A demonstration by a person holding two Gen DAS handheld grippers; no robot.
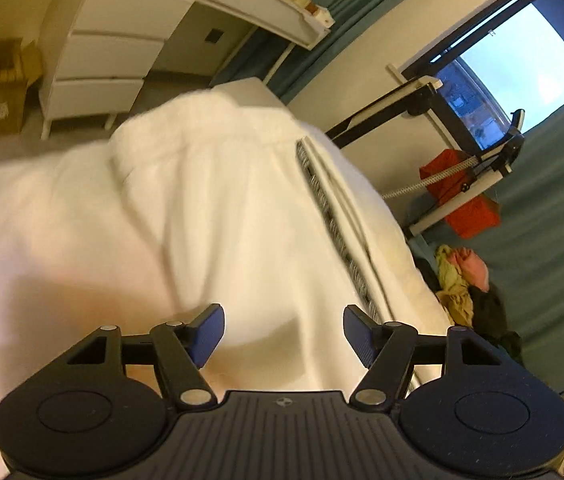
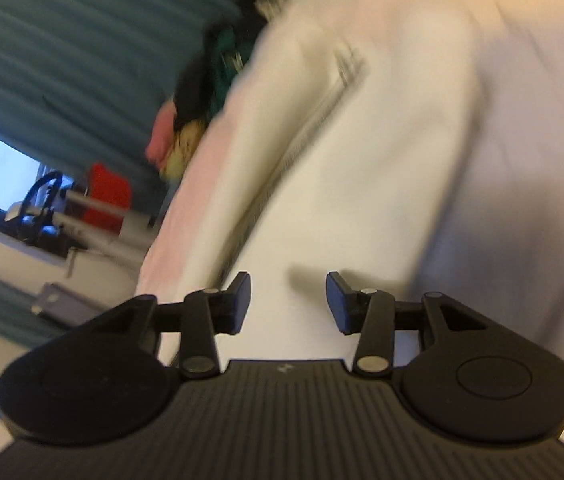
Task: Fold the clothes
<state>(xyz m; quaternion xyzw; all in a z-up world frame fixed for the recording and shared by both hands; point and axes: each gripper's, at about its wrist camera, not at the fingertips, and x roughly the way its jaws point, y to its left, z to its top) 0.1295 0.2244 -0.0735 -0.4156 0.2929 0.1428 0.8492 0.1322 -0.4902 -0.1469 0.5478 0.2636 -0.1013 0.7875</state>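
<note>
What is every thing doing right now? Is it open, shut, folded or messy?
Left gripper: open, holding nothing.
Right gripper: open, holding nothing.
White zip garment: spread out on the white surface, not neatly folded, zipper looks closed.
Pile of clothes: crumpled, unfolded.
Drawers: shut.
Teal curtain: drawn aside from the window.
</note>
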